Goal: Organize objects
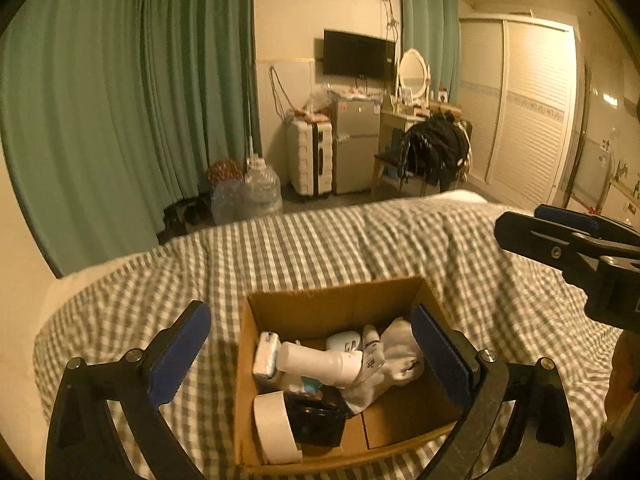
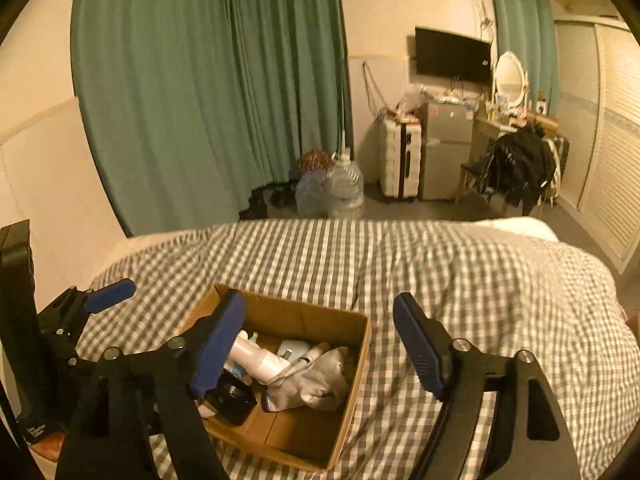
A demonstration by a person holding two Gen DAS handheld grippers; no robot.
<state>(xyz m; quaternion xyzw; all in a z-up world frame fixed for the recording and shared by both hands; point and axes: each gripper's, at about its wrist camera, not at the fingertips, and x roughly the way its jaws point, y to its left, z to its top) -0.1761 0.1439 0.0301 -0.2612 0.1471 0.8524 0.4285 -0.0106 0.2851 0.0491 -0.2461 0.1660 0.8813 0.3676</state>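
Note:
An open cardboard box (image 1: 332, 304) sits on the checked bed cover (image 1: 320, 248). It holds a white bottle (image 1: 316, 362), a roll of tape (image 1: 274, 426), a black round object (image 1: 316, 420), a white sock (image 1: 396, 354), a small tube (image 1: 372, 344) and a white pack (image 1: 266, 358). My left gripper (image 1: 310, 354) is open and empty above the box. My right gripper (image 2: 320, 344) is open and empty above the box's right rim (image 2: 360, 356); it also shows in the left wrist view (image 1: 560, 236). The left gripper shows in the right wrist view (image 2: 108, 294).
Green curtains (image 1: 128, 100) hang behind the bed. Water jugs (image 1: 256, 192), a white suitcase (image 1: 310, 156), a small fridge (image 1: 356, 144), a vanity with a chair and black jacket (image 1: 436, 148), and a wardrobe (image 1: 528, 108) stand along the far wall.

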